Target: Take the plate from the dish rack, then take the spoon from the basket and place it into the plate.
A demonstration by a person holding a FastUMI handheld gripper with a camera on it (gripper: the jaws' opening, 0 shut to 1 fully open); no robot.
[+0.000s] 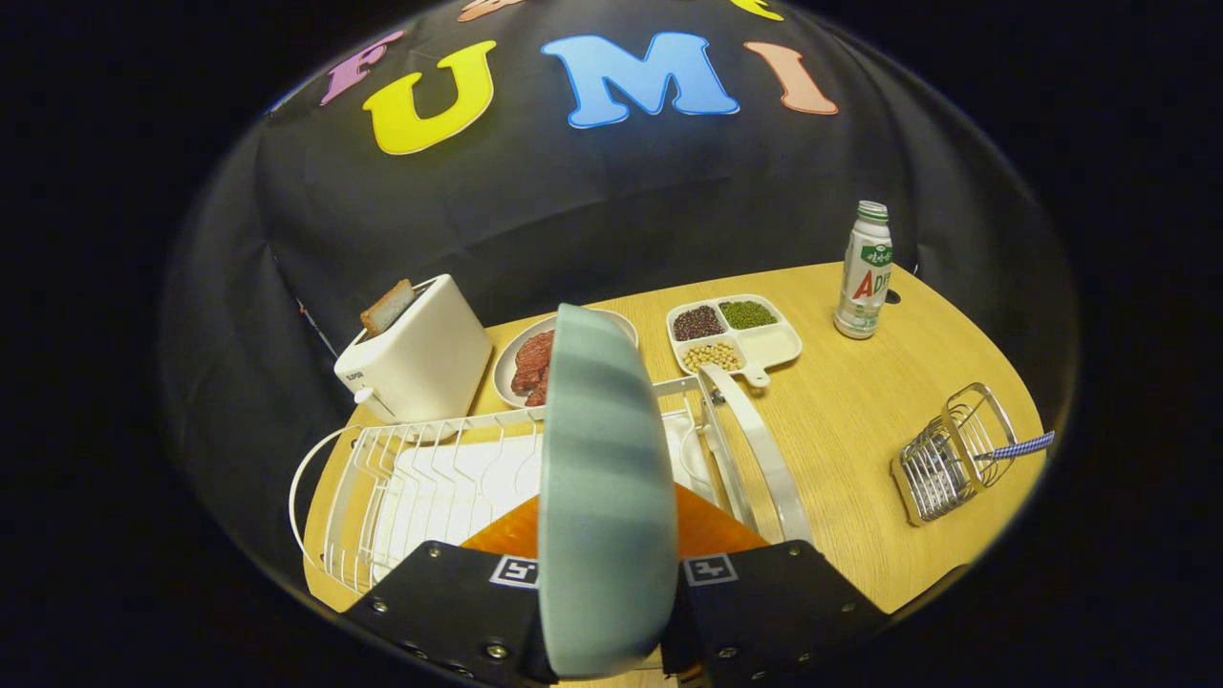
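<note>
A pale green plate (602, 487) stands on edge between my fingers, and my gripper (607, 612) is shut on its lower rim. The plate is lifted above the white wire dish rack (420, 478), which lies just ahead and to the left of the fingers. To the right, on the wooden table, a wire basket (946, 459) lies tipped on its side. A spoon handle with a blue checked pattern (1022, 446) sticks out of the basket toward the table's right edge. The plate hides part of the rack behind it.
Beyond the rack stand a white toaster (420, 363) with a slice of bread, a plate of red meat (530, 368), and a divided tray of beans (731, 334). A white bottle (865, 277) stands at the far right. Bare table (850, 420) lies between rack and basket.
</note>
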